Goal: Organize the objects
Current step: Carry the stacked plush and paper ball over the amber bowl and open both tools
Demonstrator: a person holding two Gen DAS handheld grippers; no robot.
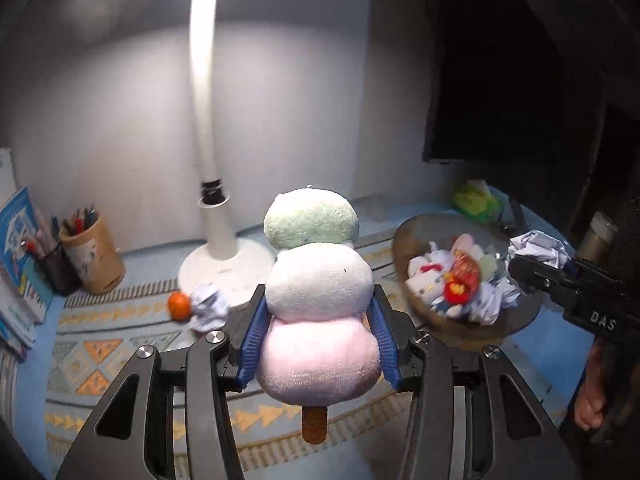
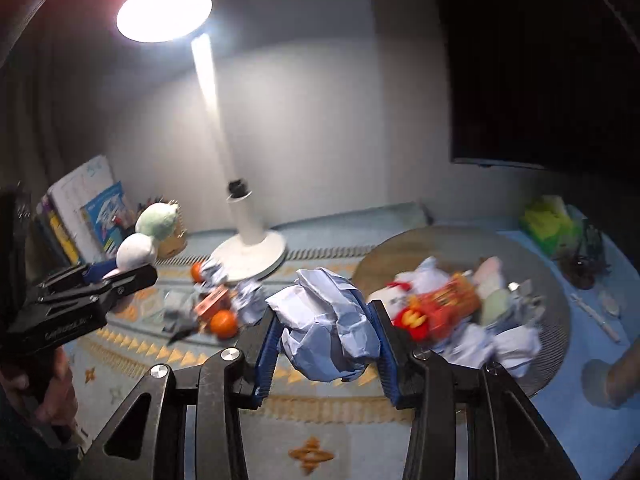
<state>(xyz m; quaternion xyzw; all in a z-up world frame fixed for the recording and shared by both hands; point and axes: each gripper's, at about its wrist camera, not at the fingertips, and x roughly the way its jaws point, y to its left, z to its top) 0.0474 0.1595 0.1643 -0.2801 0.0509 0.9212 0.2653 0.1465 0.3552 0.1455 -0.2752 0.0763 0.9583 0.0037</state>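
Plush toy (image 1: pixel 318 300): green, white and pink puffs; brown stick.
Paper ball (image 2: pixel 328 320): pale blue-white.
Finger pads (image 1: pixel 253 344): blue, ribbed.
Tablecloth (image 1: pixel 120 344): light blue with orange-yellow triangles and diamonds.
Fruit (image 1: pixel 179 306): orange.
Lamp (image 1: pixel 206 120): white.
Packet (image 2: pixel 440 308): red, yellow marks, apparently; blurred.
Pencil cup (image 1: pixel 94 260): tan.

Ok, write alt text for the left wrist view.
The left tool grips a plush dango skewer of green, white and pink balls above a patterned mat. Behind stand a lit white lamp, a pencil cup, an orange and a basket of clutter.
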